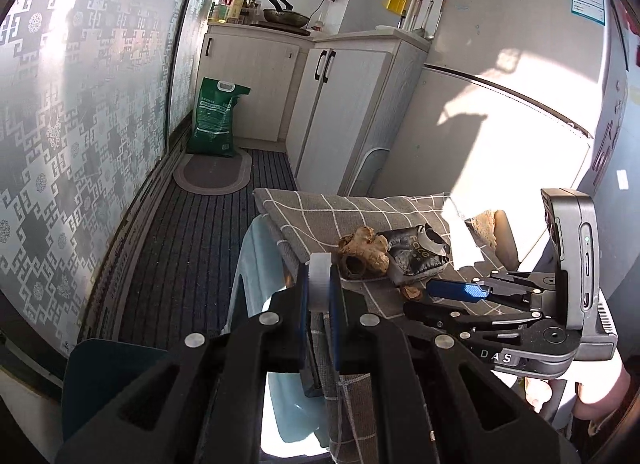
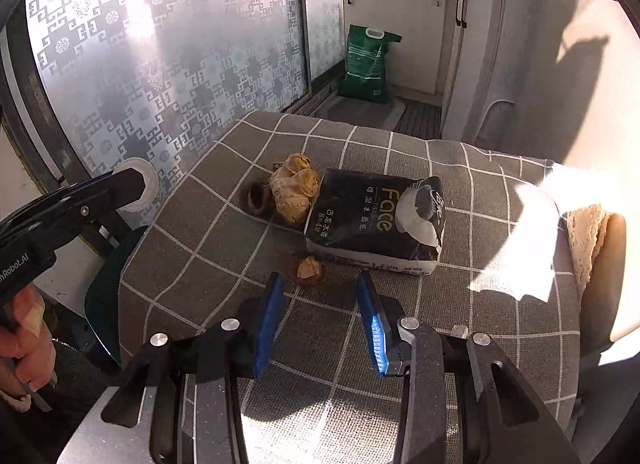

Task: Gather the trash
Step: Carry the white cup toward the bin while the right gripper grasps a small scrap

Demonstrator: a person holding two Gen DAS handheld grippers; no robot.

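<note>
My left gripper has its jaws clamped on a white roll of tape, carried off the edge of the checked worktop. My right gripper hovers with jaws narrowly apart and empty, just short of a small nutshell scrap. Next I judge: lower around it and close. 1 tissue pack lies beyond.

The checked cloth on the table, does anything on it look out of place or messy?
Yes. Scraps lie loose on the checked cloth: a knobbly ginger root, an empty brown shell beside it, and a smaller shell piece near the black tissue pack. The pack looks crumpled.
</note>
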